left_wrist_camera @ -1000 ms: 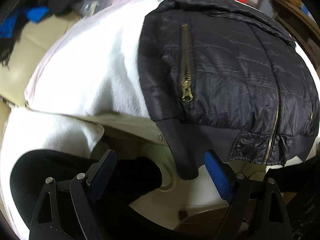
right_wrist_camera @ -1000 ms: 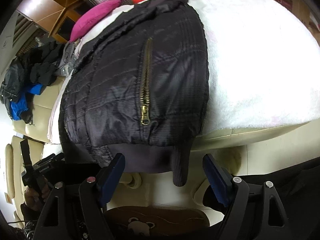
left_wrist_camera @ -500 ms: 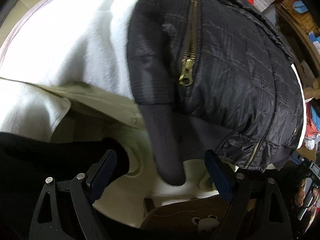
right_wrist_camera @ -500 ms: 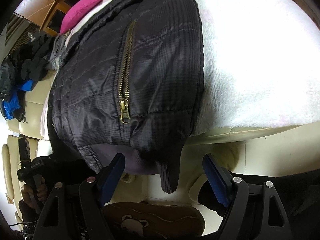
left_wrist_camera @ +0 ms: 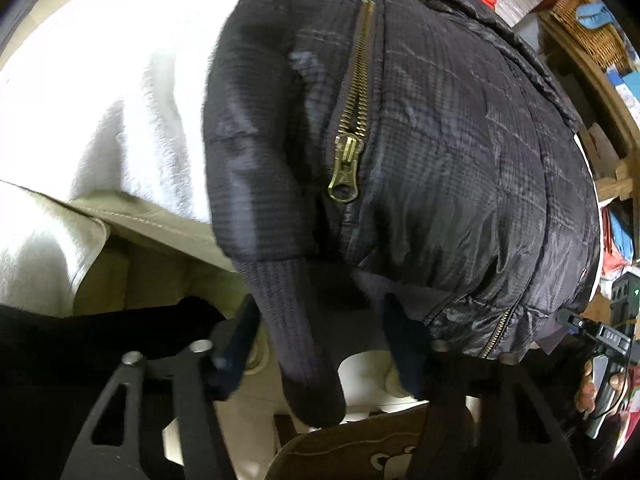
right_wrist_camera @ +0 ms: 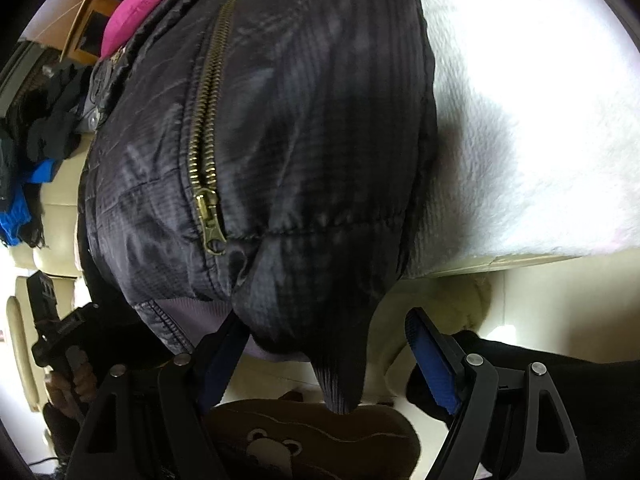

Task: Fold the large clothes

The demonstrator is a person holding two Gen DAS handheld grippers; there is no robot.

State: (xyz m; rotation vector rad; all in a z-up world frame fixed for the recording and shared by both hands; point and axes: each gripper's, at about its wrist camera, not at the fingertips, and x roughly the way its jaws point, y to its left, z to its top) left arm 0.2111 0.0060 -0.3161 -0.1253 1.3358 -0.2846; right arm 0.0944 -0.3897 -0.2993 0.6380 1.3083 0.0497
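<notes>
A black quilted jacket (left_wrist_camera: 440, 140) with brass pocket zippers lies on a white fleece blanket (left_wrist_camera: 100, 100); its ribbed hem hangs over the front edge. In the left wrist view, one ribbed hem corner (left_wrist_camera: 304, 352) dangles between the fingers of my left gripper (left_wrist_camera: 320, 348). The jaws are closing; the left pad is close beside the rib and the right pad stands apart. In the right wrist view, the other hem corner (right_wrist_camera: 340, 376) hangs between the wide-open fingers of my right gripper (right_wrist_camera: 328, 364), touching neither pad. The jacket (right_wrist_camera: 280, 140) fills that view.
The blanket (right_wrist_camera: 540, 140) covers a cream sofa (left_wrist_camera: 160, 248). A brown bear-print slipper (right_wrist_camera: 304, 440) lies on the floor below. A pink cushion (right_wrist_camera: 140, 12), dark clothes (right_wrist_camera: 48, 128) and wooden shelves (left_wrist_camera: 580, 40) stand behind. A hand (right_wrist_camera: 68, 380) holds the other gripper's handle.
Both grippers have come down and closer to the jacket's hem, so the ribbed corners now hang between the fingers. The left gripper's jaws have narrowed; the right gripper's jaws keep their width.
</notes>
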